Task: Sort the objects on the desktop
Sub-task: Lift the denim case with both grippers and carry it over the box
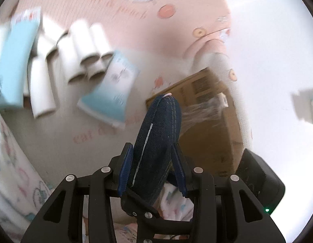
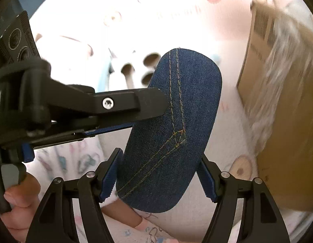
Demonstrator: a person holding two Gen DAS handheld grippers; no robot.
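While both grippers pinch it, the denim case hangs above the table.
Left gripper jaws clamp its edges; right gripper jaws squeeze its lower end; a box lies beyond.

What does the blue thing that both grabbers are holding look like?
Start at the brown cardboard box on the pink cartoon cloth. Just in front of it, held up between the left gripper and the right gripper, is a long rounded denim case. It is dark blue with yellow stitching, unlike the white paper tubes and pale blue packets.
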